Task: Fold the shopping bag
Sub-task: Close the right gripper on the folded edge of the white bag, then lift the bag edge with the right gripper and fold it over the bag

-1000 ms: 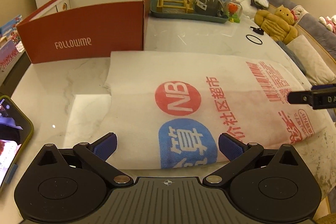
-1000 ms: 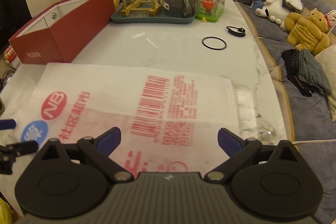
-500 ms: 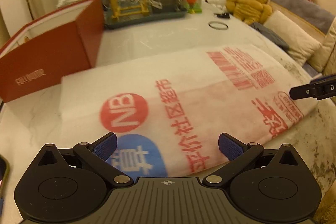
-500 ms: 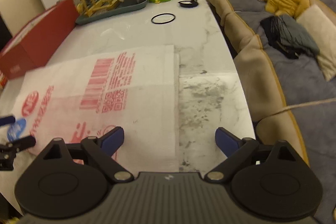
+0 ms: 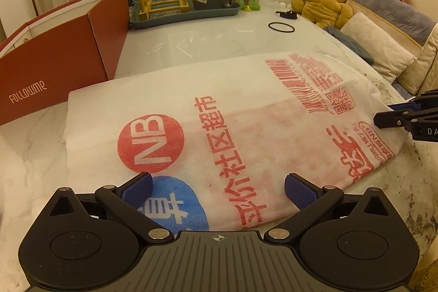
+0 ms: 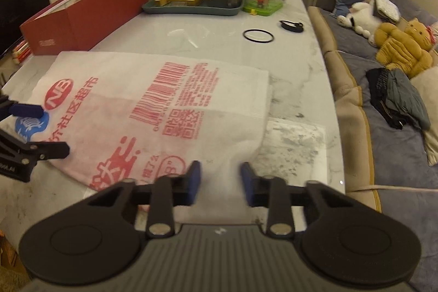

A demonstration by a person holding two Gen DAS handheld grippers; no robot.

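Blue right fingers (image 6: 193, 178), just closing on bag (image 6: 115, 73)

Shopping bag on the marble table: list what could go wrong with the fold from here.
1. The right gripper has just been closing over the shopping bag at its near right corner; it may catch only the top layer, so the bag could separate when lifted.
2. The left gripper is open over the near edge, so an uneven lift might skew the fold.
3. The table looks slick, so the bag could slide.
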